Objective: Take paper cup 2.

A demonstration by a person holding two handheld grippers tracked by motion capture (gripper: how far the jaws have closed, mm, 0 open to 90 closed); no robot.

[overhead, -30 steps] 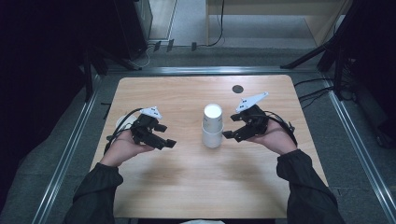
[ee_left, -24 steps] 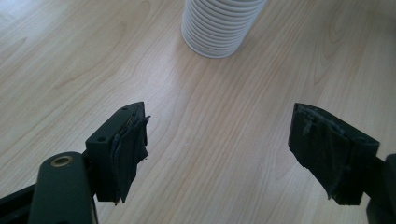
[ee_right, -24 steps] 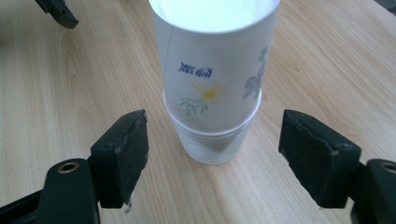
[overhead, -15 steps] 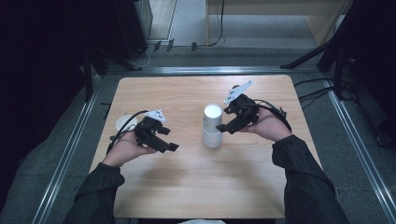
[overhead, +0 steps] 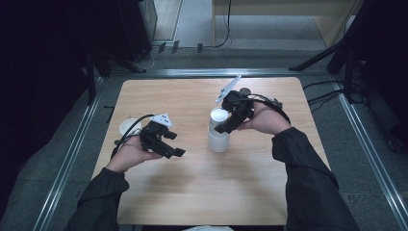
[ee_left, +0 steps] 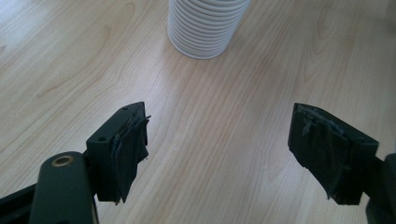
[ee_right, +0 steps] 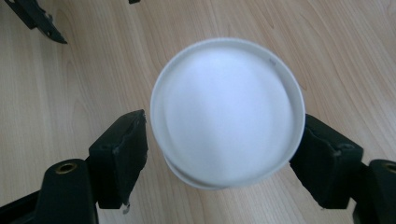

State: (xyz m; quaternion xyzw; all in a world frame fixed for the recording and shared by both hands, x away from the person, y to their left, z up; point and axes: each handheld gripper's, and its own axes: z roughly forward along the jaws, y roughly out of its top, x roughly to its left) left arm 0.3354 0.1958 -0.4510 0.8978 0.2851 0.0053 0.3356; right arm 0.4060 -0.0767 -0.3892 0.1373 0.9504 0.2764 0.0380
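A stack of ribbed white paper cups (overhead: 219,140) stands upside down in the middle of the wooden table (overhead: 202,192). My right gripper (overhead: 222,123) reaches in from the right, tilted down over the stack's top. In the right gripper view the top cup's round base (ee_right: 226,107) lies between its jaws (ee_right: 224,158), a pad at the rim on each side; I see no squeeze. My left gripper (overhead: 175,144) hovers open to the left of the stack, with bare wood between its pads (ee_left: 219,149). The stack's foot (ee_left: 203,28) is ahead of it.
A single white cup (overhead: 129,126) stands by the table's left edge, behind the left hand. A small dark round thing (overhead: 245,90) lies at the back, beyond the right hand. Metal rails (overhead: 72,154) run along the table's sides; cables trail at the right.
My right gripper has moved left and up, from beside the stack's right flank to its top, so the top cup now sits between its jaws. The left gripper has stayed put.
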